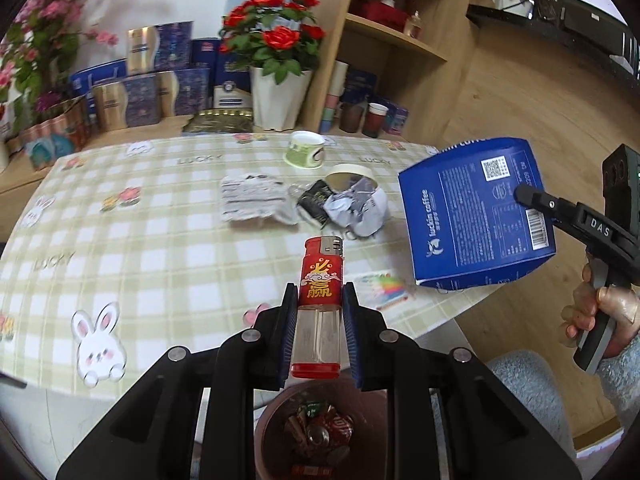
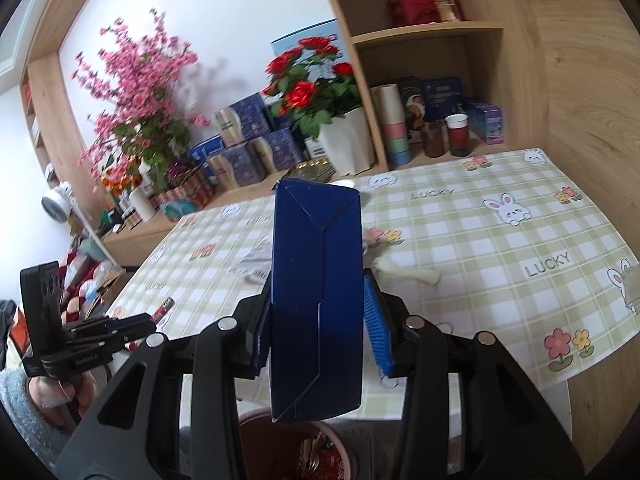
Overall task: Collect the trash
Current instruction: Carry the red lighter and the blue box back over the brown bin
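Note:
My left gripper [image 1: 318, 300] is shut on a red lighter [image 1: 320, 272] with a clear body, held upright over the table's near edge. Below it stands a brown trash bin [image 1: 266, 432] with wrappers inside. At the right, my right gripper [image 1: 524, 194] is shut on a blue coffee box [image 1: 476, 216], held off the table's corner. In the right wrist view the blue box [image 2: 316, 300] stands on end between the pads of the right gripper [image 2: 316, 320], above the bin [image 2: 252, 420]. The left gripper [image 2: 148, 322] shows at the left with the lighter's tip [image 2: 165, 306].
On the checked tablecloth [image 1: 120, 248] lie crumpled paper [image 1: 256, 200], a black wrapper [image 1: 316, 204], a foil-stuffed tape roll [image 1: 352, 182], a green paper cup [image 1: 306, 152] and a colourful card [image 1: 386, 286]. Behind are a rose pot [image 1: 280, 96], boxes and shelves. A grey stool [image 1: 532, 392] stands at the right.

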Demonstrator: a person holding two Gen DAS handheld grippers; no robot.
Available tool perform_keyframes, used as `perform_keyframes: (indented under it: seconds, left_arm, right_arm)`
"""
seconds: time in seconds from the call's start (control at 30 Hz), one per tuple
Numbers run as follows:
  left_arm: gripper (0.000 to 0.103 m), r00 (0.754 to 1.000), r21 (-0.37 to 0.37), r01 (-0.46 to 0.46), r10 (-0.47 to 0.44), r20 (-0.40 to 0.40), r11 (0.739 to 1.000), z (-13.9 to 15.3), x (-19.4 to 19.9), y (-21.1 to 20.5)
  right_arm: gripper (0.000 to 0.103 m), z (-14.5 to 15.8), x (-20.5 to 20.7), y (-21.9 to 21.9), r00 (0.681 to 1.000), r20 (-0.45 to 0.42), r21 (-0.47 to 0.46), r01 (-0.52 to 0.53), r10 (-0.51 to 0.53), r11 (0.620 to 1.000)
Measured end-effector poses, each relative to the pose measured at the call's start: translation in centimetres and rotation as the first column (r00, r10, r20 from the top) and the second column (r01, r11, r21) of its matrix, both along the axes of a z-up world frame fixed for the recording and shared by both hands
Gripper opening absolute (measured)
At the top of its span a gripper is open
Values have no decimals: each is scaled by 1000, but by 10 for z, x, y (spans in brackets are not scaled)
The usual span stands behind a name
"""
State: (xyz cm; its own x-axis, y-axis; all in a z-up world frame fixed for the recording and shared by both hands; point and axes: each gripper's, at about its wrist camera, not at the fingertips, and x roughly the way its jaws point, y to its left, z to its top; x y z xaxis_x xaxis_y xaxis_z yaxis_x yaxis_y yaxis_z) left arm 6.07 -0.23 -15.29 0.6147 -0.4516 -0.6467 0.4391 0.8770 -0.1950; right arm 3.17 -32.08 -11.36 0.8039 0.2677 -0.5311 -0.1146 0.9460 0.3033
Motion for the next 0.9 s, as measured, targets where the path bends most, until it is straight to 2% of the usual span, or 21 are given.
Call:
perform_keyframes:
  seconds: [0.23,0.6,0.9]
  left_arm:
    - [22,999,-15,-33,33,21,999,3,-29,27]
    - [22,998,-51,-53,55,34,997,5,-53,46]
    - [22,996,-65,-78,81,34,995,3,-62,58]
  right_arm:
    - [42,-7,-24,21,999,-27,-4,-33,33,999]
    - [42,-27,-50,49,992,-89,-42,-98,94,994]
    - [42,-61,-61,74,969,-191,-67,-170,155,983]
